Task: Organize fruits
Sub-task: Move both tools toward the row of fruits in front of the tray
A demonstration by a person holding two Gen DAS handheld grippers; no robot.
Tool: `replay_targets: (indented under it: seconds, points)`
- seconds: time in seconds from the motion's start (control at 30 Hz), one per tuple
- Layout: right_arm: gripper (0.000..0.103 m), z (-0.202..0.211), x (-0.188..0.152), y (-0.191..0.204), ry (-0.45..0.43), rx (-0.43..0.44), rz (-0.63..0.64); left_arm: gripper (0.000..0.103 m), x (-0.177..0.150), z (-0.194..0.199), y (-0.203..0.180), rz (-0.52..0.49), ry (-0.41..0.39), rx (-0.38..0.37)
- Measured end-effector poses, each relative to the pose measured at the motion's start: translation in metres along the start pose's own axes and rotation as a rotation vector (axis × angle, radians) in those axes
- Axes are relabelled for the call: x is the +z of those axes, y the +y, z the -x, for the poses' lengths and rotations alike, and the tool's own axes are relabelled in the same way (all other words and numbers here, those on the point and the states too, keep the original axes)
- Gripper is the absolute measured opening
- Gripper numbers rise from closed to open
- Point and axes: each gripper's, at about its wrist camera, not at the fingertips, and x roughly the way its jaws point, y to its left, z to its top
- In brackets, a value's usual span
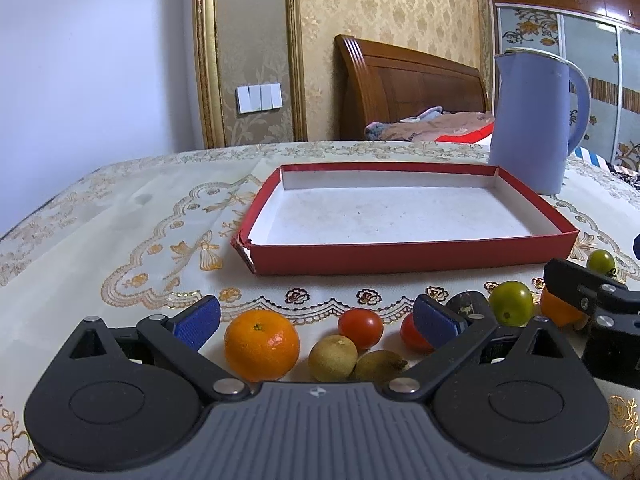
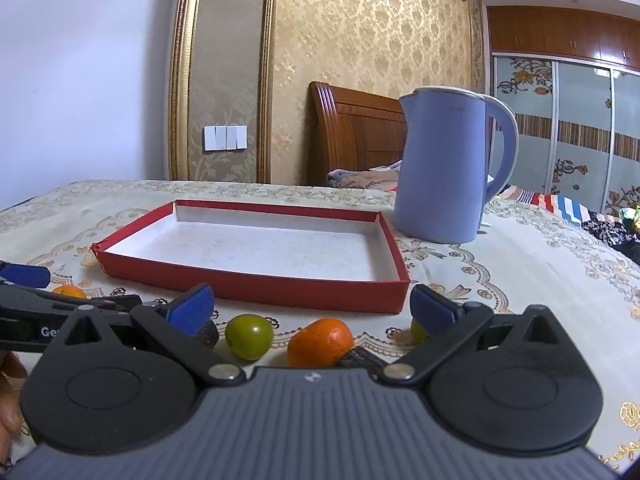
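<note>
Two grippers sit low over the tabletop [image 1: 120, 216], both level and aimed at the red tray [image 1: 400, 258], which lies just beyond the jaws and holds nothing. The left gripper [image 1: 316, 322] has its jaws spread wide and grips nothing; between them rest an orange mandarin [image 1: 262, 346], two brownish kiwis [image 1: 333, 358] side by side, and a red cherry tomato [image 1: 360, 328], with a second red one partly hidden behind the right blue pad. Just outside that pad sit a dark fruit [image 1: 468, 304] and a green fruit [image 1: 511, 303].

The right gripper [image 2: 312, 312] likewise holds its jaws wide and empty. Between them lie the same green fruit [image 2: 249, 337] and a small orange [image 2: 320, 342], a dark piece touching its near side. Another green fruit [image 2: 418, 331] peeks from behind the right pad. A blue kettle [image 2: 440, 168] stands beyond the tray's far right corner.
</note>
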Motion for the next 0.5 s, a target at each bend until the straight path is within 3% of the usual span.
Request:
replay_targets:
  seconds: [0.5]
  points:
    - [0.103,-0.0045,-0.001,-0.0011,0.033,-0.021,-0.01,0.103,0.0011,-0.0011,0.0054,0.023,0.017,-0.015]
